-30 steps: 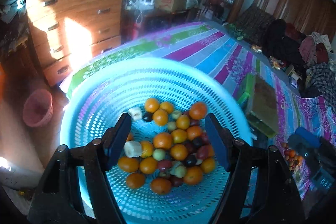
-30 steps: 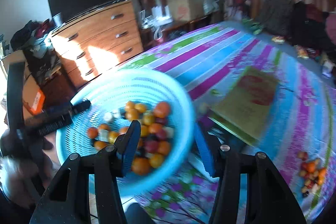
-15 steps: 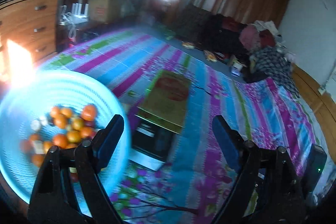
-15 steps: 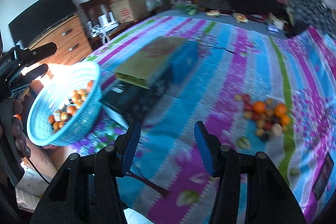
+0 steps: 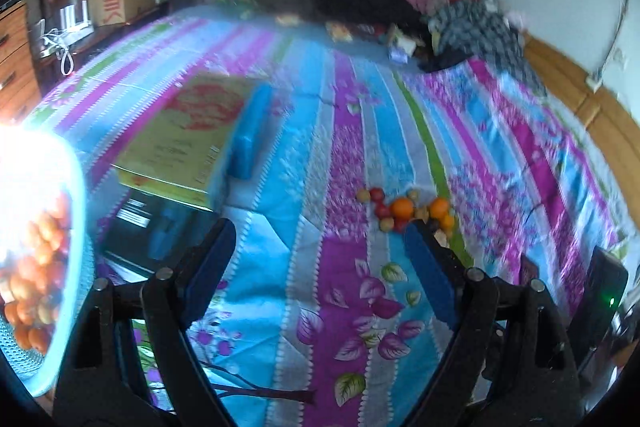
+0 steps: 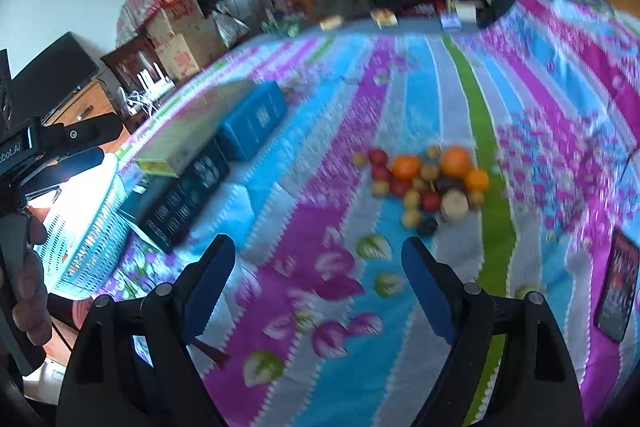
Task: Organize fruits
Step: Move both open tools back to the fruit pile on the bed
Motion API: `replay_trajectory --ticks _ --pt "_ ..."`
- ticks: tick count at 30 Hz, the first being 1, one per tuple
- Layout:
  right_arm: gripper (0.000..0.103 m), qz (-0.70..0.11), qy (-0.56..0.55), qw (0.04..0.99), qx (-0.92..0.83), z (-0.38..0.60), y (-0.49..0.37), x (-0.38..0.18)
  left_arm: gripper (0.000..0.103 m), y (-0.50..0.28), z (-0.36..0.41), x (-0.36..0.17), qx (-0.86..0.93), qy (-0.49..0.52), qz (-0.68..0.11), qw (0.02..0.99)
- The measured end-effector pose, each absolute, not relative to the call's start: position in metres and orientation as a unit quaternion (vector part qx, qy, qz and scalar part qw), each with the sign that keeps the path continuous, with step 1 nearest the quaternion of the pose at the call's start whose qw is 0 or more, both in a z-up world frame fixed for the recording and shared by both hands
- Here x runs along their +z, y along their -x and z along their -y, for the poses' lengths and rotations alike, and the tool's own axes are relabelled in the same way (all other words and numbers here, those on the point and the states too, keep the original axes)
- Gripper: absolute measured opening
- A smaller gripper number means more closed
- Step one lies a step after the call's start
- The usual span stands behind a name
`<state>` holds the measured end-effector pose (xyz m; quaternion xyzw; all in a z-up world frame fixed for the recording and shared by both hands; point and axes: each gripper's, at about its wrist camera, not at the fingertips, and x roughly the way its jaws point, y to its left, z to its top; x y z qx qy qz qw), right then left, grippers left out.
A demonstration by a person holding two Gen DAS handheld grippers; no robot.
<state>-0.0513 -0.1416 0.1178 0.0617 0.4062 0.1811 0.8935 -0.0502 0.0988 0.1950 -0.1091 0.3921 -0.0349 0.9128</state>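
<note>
A pile of small fruits (image 6: 424, 183), oranges, red and yellowish ones, lies on the striped floral bedspread; it also shows in the left wrist view (image 5: 408, 211). A light blue mesh basket (image 5: 76, 227) holding several fruits sits at the bed's left edge, also seen in the right wrist view (image 6: 88, 239). My left gripper (image 5: 316, 247) is open and empty, above the bedspread, its right finger just in front of the pile. My right gripper (image 6: 316, 259) is open and empty, short of the pile.
A yellow-green flat box (image 5: 184, 139) on a dark box (image 6: 180, 199) and a blue box (image 6: 252, 127) lie between basket and pile. A dark phone (image 6: 616, 291) lies at right. Clothes are heaped at the far end (image 5: 440, 3). Drawers and cartons stand at left.
Both grippers have swung right, away from the basket toward the fruit pile. The basket has slid to the left edge of both views; the pile is now nearer and more central.
</note>
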Motion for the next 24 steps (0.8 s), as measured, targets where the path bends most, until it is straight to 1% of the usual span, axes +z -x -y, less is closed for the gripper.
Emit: replay_trajectory --ticks 8,12,16,17,19,20,21,22,24 --pt "0.087 -0.455 -0.071 0.876 0.147 0.188 0.037 0.071 0.087 0.027 -0.054 0.156 -0.049 0.058 -0.455 0.887" --pt "0.084 -0.468 -0.067 0.871 0.136 0.205 0.034 0.051 0.087 0.013 -0.041 0.137 -0.045 0.035 -0.477 0.877" --pt "0.073 -0.478 -0.072 0.865 0.135 0.222 0.03 0.035 0.085 -0.006 -0.033 0.109 -0.053 0.017 -0.485 0.872" --pt "0.072 -0.478 -0.076 0.864 0.135 0.225 0.03 0.033 0.084 -0.01 -0.031 0.102 -0.058 0.014 -0.487 0.871" --pt "0.068 -0.478 -0.08 0.865 0.133 0.231 0.028 0.029 0.074 -0.021 -0.027 0.087 -0.081 0.019 -0.494 0.866" --pt "0.068 -0.475 -0.081 0.867 0.129 0.235 0.028 0.027 0.065 -0.026 -0.025 0.082 -0.095 0.021 -0.497 0.862" --pt "0.067 -0.473 -0.082 0.868 0.127 0.237 0.028 0.027 0.06 -0.031 -0.022 0.077 -0.107 0.019 -0.499 0.86" --pt "0.065 -0.471 -0.085 0.869 0.124 0.241 0.027 0.025 0.058 -0.036 -0.017 0.071 -0.117 0.014 -0.498 0.859" --pt "0.065 -0.47 -0.093 0.87 0.12 0.246 0.024 0.024 0.05 -0.045 -0.01 0.062 -0.142 0.018 -0.501 0.854"
